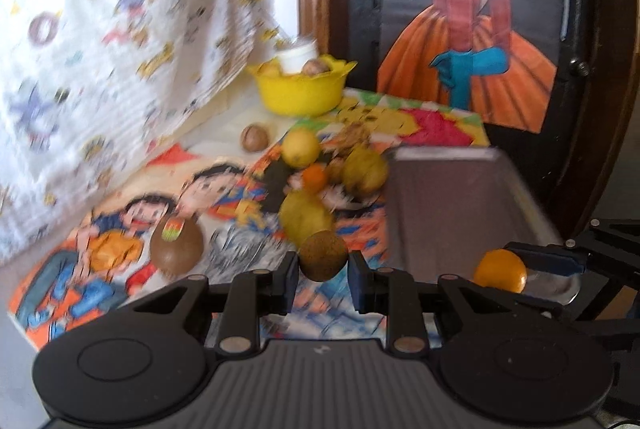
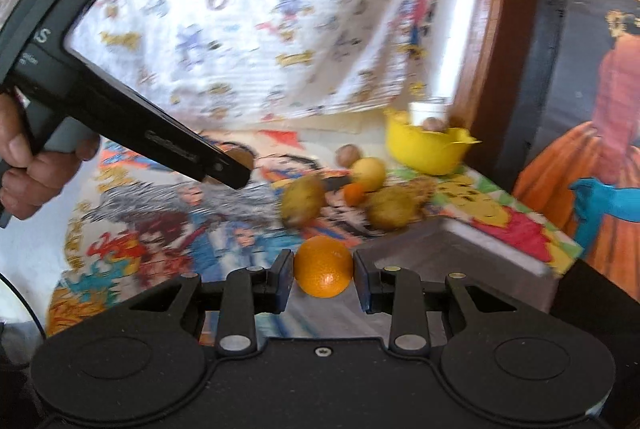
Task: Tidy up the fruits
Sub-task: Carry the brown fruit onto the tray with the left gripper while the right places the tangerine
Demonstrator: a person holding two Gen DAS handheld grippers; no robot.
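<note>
Fruit sits in both tongs. The left tongs [image 1: 323,265] are clamped on a small round brown fruit with rough skin [image 1: 323,256]. The right tongs [image 2: 323,271] are clamped on a round orange fruit with shiny skin [image 2: 324,266].

Far ahead of the left tongs stands a yellow plastic bowl with a wavy rim [image 1: 300,89]. In it are a white plastic cup [image 1: 298,56] and some round brown fruits [image 1: 315,67]; how many is too blurry to tell. Just in front of the bowl, one more round brown fruit [image 1: 254,137] lies alone on the table with its bright cartoon cloth [image 1: 120,229].

Right of both tongs is a grey box with tall walls and an open top [image 1: 460,197]. The orange fruit is over its near edge in the left view. What is at the bottom of the box is hidden.

Between the left tongs and the bowl lies a pile of fruit: yellow-green round fruits [image 1: 306,219] and a tiny orange fruit [image 1: 314,177], close together. Left of the left tongs sits a big brown round fruit with a striped sticker [image 1: 177,244].

A hand [image 2: 24,165] holds the handle of the left tongs.
</note>
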